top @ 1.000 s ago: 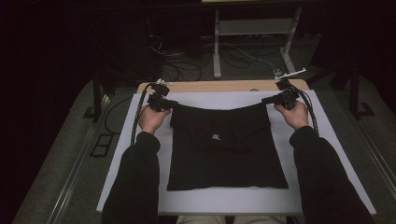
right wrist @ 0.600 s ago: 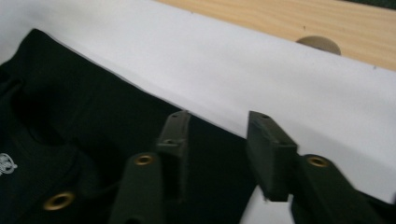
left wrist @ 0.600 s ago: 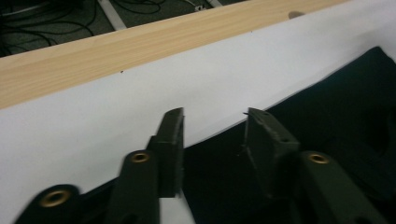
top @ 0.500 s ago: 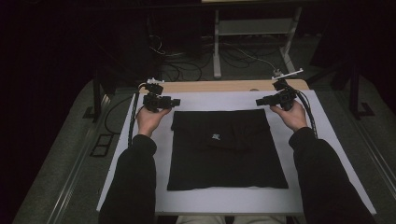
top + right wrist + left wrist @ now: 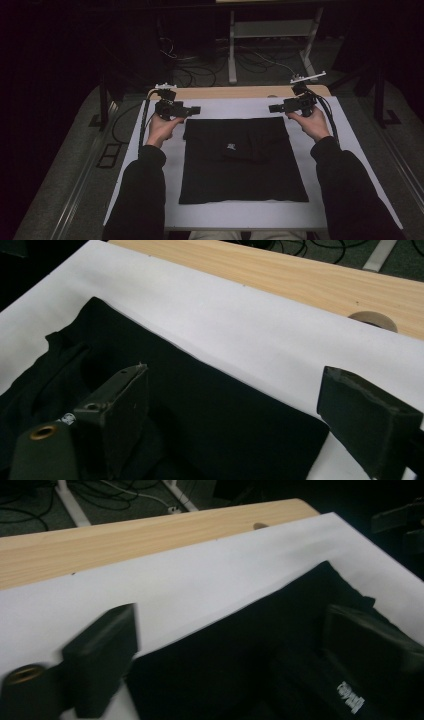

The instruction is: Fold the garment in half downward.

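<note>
The black garment (image 5: 243, 160) lies flat in the centre of the high view, folded to a near-square panel on the white sheet (image 5: 345, 150) that covers the surface (image 5: 235, 92). Its folded top edge runs left to right across the frame, and a small white logo sits near the upper middle.

The left hand-held gripper (image 5: 192, 110) is at the upper left corner of the garment and points right, along the top edge. The right hand-held gripper (image 5: 274, 107) is at the upper right corner and points left. Both sit just above and outside their corners, and each is equally near its own corner.

Both pairs of jaws have just been opening. In the left gripper view (image 5: 225, 655) and the right gripper view (image 5: 235, 410) the jaws stand wide apart with cloth below them but nothing clamped; the garment rests free on the sheet.

Judgement: the fold just placed appears complete. Any next fold would likely run crosswise to the top edge, so each gripper would need to travel toward the bottom of the frame, along its own side edge.
</note>
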Demonstrator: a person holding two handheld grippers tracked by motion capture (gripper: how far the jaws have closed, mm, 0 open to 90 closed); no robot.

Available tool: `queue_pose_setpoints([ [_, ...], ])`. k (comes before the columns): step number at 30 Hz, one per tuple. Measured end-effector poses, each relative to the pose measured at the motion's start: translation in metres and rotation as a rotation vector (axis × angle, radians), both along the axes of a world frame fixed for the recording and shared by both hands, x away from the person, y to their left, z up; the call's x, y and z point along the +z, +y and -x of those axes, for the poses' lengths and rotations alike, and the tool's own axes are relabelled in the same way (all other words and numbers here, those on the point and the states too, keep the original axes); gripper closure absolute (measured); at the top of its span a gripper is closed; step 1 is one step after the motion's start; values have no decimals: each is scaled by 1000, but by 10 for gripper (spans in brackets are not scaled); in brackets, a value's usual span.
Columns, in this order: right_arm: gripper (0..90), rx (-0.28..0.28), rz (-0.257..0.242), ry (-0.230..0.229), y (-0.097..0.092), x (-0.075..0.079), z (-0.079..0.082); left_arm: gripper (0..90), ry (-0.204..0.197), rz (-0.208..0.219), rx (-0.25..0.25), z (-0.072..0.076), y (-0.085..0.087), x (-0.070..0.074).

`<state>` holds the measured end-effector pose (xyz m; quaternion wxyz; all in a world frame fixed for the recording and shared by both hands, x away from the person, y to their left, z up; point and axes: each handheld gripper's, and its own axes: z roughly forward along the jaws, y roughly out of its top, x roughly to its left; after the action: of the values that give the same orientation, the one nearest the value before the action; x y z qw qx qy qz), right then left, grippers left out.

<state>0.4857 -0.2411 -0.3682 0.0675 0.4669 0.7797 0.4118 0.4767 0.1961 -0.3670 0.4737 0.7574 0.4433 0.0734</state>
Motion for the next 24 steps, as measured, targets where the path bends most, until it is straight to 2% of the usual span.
queue_pose_setpoints([
  [2,0,7,7,-2,4,1,1,0,13,22,-13,0,-1,-1],
  [8,0,42,4,5,11,0,4,0,-44,7,-18,3,-5,2],
  [11,0,58,1,11,14,0,5,0,-49,-3,-31,4,-8,2],
  [18,0,88,-3,20,22,-2,9,0,-23,27,-69,5,-14,-6],
  [24,0,120,7,35,29,-11,13,0,20,46,-98,3,-20,-19],
])
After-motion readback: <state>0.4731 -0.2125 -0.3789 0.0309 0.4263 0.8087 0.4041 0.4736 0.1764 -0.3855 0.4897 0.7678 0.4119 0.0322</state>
